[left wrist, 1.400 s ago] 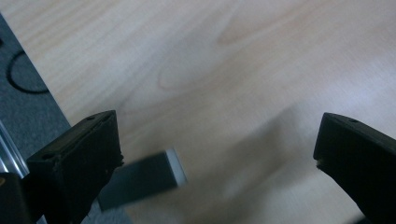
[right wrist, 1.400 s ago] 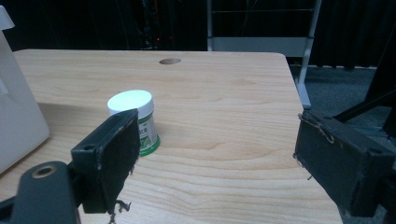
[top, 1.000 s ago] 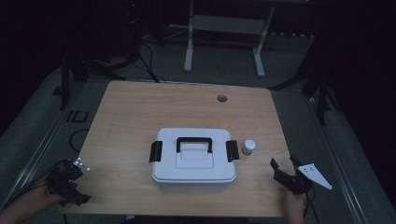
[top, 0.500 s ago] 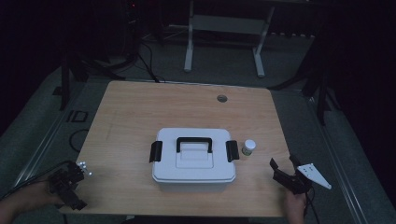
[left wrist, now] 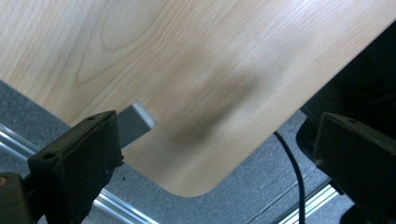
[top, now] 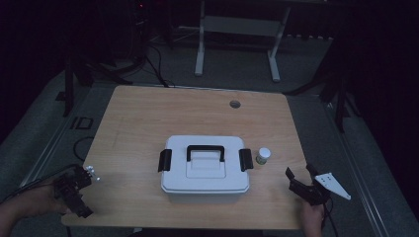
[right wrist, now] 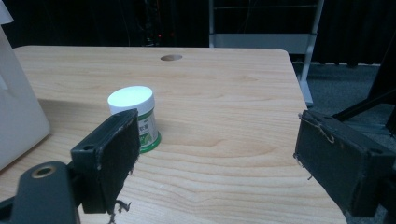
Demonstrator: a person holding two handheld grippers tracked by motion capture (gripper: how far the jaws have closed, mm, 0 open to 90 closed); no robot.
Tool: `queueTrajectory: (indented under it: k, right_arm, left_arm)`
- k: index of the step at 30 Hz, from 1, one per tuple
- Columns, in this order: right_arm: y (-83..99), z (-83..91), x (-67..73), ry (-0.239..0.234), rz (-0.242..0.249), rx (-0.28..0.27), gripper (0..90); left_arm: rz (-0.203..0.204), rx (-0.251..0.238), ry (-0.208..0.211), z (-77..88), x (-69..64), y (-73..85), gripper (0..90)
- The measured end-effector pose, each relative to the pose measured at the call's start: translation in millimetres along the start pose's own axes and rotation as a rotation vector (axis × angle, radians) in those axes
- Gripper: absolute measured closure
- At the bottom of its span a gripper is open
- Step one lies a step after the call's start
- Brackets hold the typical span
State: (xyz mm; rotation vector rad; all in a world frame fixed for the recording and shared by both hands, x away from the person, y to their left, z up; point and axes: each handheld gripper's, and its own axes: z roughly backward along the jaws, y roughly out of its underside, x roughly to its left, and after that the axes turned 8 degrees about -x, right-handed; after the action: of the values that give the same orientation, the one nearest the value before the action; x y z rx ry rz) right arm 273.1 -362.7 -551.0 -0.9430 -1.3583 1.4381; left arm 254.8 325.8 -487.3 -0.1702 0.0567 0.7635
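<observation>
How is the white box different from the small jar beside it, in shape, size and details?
The white box is wide, low and rectangular; the small jar is round and upright. The white box is much bigger than the small jar. The white box has a black handle and black side latches; the small jar carries a green label under its white lid. Both stand on the wooden table, near each other.

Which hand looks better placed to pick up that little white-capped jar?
The right. The right gripper sits open at the table's near right corner, facing the jar beside the white box. The left gripper is across the table, pointed at the table edge.
</observation>
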Motion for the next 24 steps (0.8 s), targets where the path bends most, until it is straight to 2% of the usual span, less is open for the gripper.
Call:
queueTrajectory:
  k: [1, 3, 7, 14, 15, 19, 24]
  right_arm:
    - [0.0, -0.1, 0.0, 0.0, 0.0, 0.002, 13.7]
    - [-0.1, 0.2, 0.2, 0.003, 0.004, -0.002, 13.7]
    - [-0.1, 0.2, 0.0, 0.001, 0.002, -0.003, 13.7]
    - [0.1, -0.5, 0.6, -0.002, 0.008, 0.006, 13.8]
    - [0.2, -0.7, 0.7, -0.001, 0.012, 0.007, 13.8]
    - [0.4, -1.1, 1.0, -0.002, 0.015, 0.011, 13.8]
    - [0.5, -1.8, 1.6, -0.005, 0.015, 0.02, 13.8]
  left_arm:
    - [-0.014, -0.01, 0.005, 4.1, -2.1, -3.2, 1.2]
    - [-0.017, -0.026, 0.022, 7.7, -3.6, -6.4, 2.7]
    - [-0.041, -0.021, 0.002, 12.3, -6.8, -14.0, 2.7]
    - [-0.081, -0.016, 0.005, 23.4, -12.2, -28.8, 2.7]
    - [-0.088, -0.015, -0.006, 25.2, -13.3, -31.5, 2.7]
    - [-0.113, -0.037, 0.001, 35.0, -18.9, -42.9, 2.7]
    - [-0.146, -0.043, -0.016, 47.0, -24.8, -59.9, 2.7]
